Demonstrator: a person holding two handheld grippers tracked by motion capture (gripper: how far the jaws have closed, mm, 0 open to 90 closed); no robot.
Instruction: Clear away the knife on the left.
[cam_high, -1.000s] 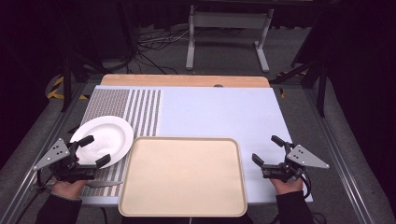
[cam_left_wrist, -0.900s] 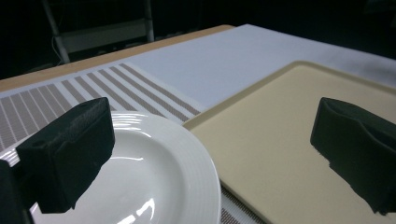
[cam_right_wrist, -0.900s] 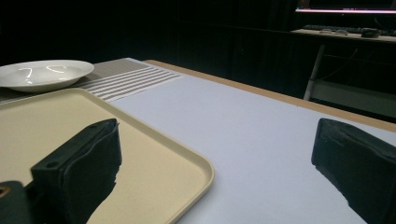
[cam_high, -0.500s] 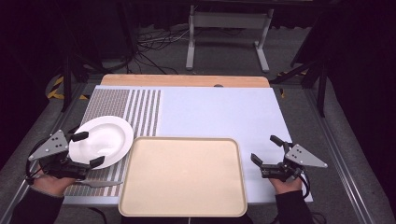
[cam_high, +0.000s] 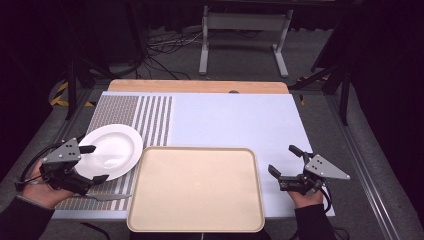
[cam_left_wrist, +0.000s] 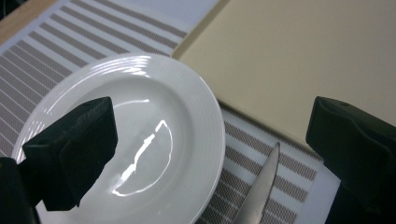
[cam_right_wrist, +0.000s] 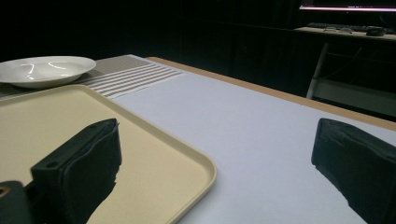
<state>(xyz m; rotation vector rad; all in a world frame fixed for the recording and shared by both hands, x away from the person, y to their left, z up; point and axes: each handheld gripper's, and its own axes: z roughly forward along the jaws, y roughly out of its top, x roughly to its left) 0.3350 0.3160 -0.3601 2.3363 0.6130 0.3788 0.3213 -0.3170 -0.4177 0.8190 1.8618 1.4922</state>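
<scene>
A white plate (cam_high: 109, 150) lies on the striped mat (cam_high: 145, 115) at the left. Beside it, at the front centre, sits a bare beige tray (cam_high: 196, 187). A table knife (cam_high: 102, 197) lies on the mat in front of the plate. My left gripper (cam_high: 96, 163) is open, its jaws spread over the plate's near rim. In the left gripper view the plate (cam_left_wrist: 135, 144), the knife blade (cam_left_wrist: 261, 186) and the tray (cam_left_wrist: 299, 60) show between the jaws of that gripper (cam_left_wrist: 210, 130). My right gripper (cam_high: 281, 160) is open and holds nothing, just right of the tray (cam_right_wrist: 70, 135).
A pale blue-white sheet (cam_high: 235, 120) covers the table's middle and right, with a wooden strip (cam_high: 200, 86) along the far edge. Beyond the table are a metal stand (cam_high: 242, 30) and cables on the floor. The plate (cam_right_wrist: 46, 70) shows far off in the right gripper view.
My left gripper has drawn a little to the left, away from the tray, with its jaws still open at the plate. The right gripper has hardly moved.
</scene>
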